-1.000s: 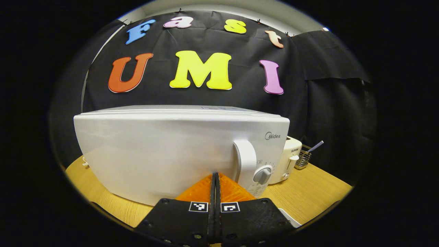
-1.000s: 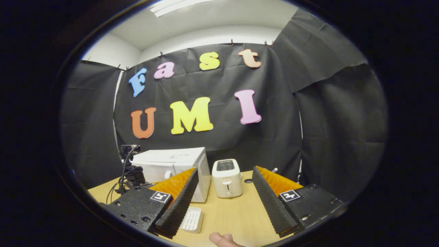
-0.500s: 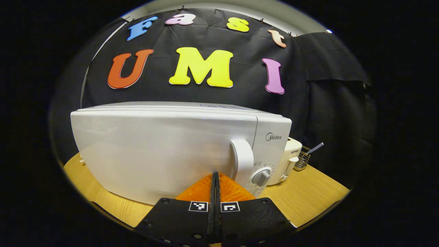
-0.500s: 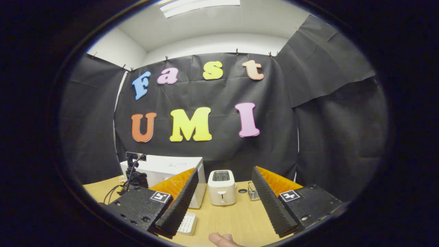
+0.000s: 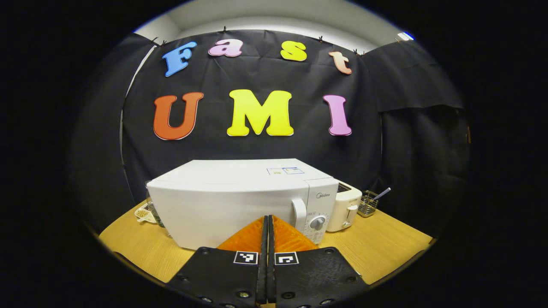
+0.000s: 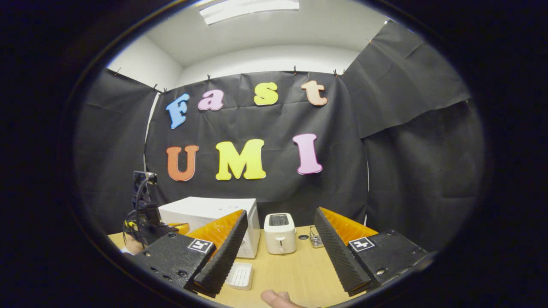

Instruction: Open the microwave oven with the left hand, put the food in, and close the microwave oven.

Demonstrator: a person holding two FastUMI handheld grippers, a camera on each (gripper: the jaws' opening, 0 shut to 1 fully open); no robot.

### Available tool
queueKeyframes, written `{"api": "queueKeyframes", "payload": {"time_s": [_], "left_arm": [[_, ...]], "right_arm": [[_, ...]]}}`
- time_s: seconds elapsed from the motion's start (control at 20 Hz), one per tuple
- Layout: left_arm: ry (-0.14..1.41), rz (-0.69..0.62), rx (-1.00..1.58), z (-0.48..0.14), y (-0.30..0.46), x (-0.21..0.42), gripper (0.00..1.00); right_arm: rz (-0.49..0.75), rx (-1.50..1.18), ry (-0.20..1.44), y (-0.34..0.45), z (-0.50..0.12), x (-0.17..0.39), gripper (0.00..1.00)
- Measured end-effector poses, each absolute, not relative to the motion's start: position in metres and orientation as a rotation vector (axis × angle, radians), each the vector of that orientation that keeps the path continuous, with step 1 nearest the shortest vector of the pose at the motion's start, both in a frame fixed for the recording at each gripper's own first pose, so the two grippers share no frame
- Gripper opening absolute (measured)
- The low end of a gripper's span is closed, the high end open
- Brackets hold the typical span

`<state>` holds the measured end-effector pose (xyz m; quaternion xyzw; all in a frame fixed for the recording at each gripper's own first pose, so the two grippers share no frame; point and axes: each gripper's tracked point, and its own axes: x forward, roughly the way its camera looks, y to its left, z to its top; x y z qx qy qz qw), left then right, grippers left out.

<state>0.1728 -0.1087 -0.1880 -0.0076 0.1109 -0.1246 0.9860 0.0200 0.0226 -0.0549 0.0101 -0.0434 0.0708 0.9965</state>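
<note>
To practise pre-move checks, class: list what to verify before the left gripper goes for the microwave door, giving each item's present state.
1. Microwave door shut flush: ok.
2. Handle free, nothing in front of it: ok.
3. Left gripper open enough to take the handle: not ok, its fingers are together.
4. Right gripper holding the food: not ok, it is open and empty.
5. Food located: cannot tell; a white tray lies on the table, but what it holds is unclear.
6. Toaster out of the door's way: ok, it stands to the right of the microwave, beside the control panel.
</note>
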Motion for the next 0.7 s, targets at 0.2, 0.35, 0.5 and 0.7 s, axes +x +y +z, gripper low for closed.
{"api": "queueKeyframes", "payload": {"time_s": [0.2, 0.35, 0.5, 0.7], "left_arm": [[0.222, -0.221, 0.010, -0.148, -0.090, 0.123, 0.29], [0.204, -0.135, 0.024, -0.121, -0.063, 0.089, 0.93], [0.143, -0.078, 0.034, -0.089, -0.042, 0.054, 0.93], [0.070, -0.113, -0.009, -0.055, -0.038, 0.004, 0.93]], "right_arm": [[0.151, 0.013, -0.116, 0.031, -0.043, -0.013, 1.00], [0.150, 0.006, -0.136, 0.035, -0.036, -0.040, 0.89], [0.154, 0.005, -0.157, 0.039, -0.030, -0.063, 1.00], [0.152, 0.000, -0.169, 0.043, -0.029, -0.085, 1.00]]}}
